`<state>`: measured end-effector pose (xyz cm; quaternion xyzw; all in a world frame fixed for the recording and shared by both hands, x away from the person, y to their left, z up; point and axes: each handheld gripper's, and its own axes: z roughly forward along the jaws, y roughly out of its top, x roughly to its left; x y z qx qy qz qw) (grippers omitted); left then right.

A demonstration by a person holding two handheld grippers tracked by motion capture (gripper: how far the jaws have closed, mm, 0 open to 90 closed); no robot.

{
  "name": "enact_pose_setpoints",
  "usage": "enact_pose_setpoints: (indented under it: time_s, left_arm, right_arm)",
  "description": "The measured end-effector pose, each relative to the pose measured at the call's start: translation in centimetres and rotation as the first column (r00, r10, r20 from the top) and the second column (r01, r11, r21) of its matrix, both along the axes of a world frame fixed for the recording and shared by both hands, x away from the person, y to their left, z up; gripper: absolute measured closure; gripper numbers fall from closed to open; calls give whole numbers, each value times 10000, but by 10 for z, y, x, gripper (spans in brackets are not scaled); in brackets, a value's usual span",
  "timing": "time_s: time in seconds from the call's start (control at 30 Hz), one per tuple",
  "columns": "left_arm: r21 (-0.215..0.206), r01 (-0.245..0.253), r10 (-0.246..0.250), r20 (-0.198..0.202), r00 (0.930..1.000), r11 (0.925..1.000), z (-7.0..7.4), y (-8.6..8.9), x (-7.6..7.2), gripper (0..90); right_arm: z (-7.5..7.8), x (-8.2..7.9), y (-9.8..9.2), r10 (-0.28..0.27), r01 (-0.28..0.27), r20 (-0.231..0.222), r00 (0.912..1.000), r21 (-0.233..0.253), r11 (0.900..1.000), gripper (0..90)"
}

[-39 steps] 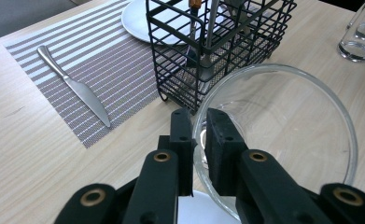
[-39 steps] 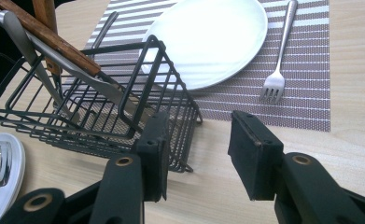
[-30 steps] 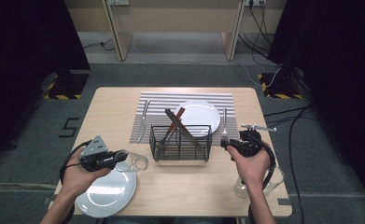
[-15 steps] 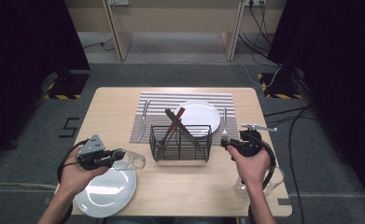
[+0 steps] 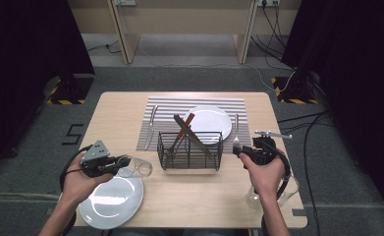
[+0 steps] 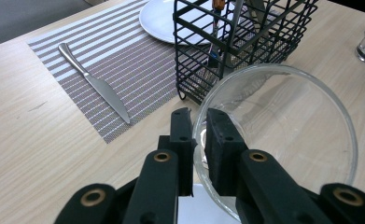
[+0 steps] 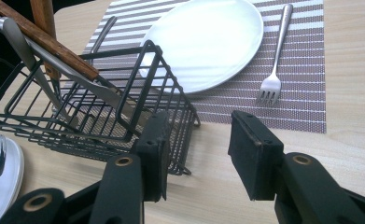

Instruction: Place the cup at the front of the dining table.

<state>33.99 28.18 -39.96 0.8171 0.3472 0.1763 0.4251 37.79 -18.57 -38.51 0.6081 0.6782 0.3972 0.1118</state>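
At table centre, wire basket (image 5: 190, 150) holds utensils upright. At 7 o'clock, near plate (image 5: 111, 201). Just above it, left gripper (image 6: 199, 140) pinches glass (image 6: 283, 140) by its rim, tipped sideways for carrying. Right gripper (image 7: 196, 144), 4 o'clock, jaws wide, empty.

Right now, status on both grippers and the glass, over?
Left gripper shut on glass rim, glass tipped sideways above near plate. Right gripper open, empty, beside wire basket. Basket sits just ahead of the glass.
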Motion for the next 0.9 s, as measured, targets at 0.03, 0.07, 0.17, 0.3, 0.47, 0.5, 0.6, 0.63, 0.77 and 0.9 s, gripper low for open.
enact_pose_setpoints:
  time_s: [0.03,0.07,0.17,0.3,0.47,0.5,0.6,0.63,0.77,0.9]
  left_arm:
    - [1,-11,11,3,10000,10000,0,0,0,811]
    - [2,-23,23,10,10000,10000,0,0,0,811]
    - [7,-43,43,75,10000,10000,0,1,1,811]
    - [29,-101,100,106,9999,9999,1,1,1,810]
    - [-4,-135,135,146,9998,9999,2,2,2,810]
    - [-16,-148,148,137,9998,9999,2,2,2,811]
    - [21,-192,192,149,9997,9998,2,3,4,811]
    - [18,-210,210,148,9997,9998,2,3,4,811]
    - [19,-274,274,160,9995,9996,2,4,6,811]
    - [19,-331,331,180,9993,9994,2,5,7,811]
  right_arm:
    - [0,0,0,-16,16,-1,10000,5,10000,578]
    - [0,0,0,-20,20,-3,10000,9,10000,578]
    - [0,0,0,-37,37,-7,10000,11,10000,578]
    - [0,0,0,-39,39,-16,10000,25,10000,578]
    - [0,0,-1,-44,44,1,10000,23,10000,578]
    - [0,0,-1,-41,41,-10,10000,23,10000,578]
    - [0,0,-1,-45,45,7,10000,39,10000,578]
    - [0,0,-1,-43,43,14,10000,32,10000,578]
    - [0,0,-1,-41,41,47,10000,12,10000,579]
    - [0,0,-1,-39,39,54,10000,18,10000,579]
